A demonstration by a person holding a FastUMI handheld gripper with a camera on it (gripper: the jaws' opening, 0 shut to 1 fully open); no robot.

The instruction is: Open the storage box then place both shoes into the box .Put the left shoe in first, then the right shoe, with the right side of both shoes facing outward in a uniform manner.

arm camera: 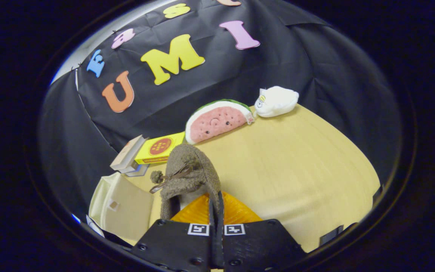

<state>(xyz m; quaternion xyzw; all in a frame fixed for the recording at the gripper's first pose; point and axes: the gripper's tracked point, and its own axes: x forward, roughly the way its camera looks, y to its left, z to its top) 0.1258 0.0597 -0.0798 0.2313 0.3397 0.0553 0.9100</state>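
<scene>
one shoe (189, 172) is clamped by its collar between the closed gripper (216, 211) fingers; it is best lowered level into the storage box (121, 206) just left.

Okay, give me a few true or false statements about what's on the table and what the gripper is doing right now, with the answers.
1. The gripper is shut on the brown fuzzy shoe. True.
2. The watermelon plush lies between the fingers. False: it lies far beyond them, by the booth wall.
3. A white plush sits next to the watermelon plush. True.
4. The yellow box stands on the shoe. False: it lies on the table beyond the shoe, beside some books.
5. The storage box is beside the shoe. True.
</scene>
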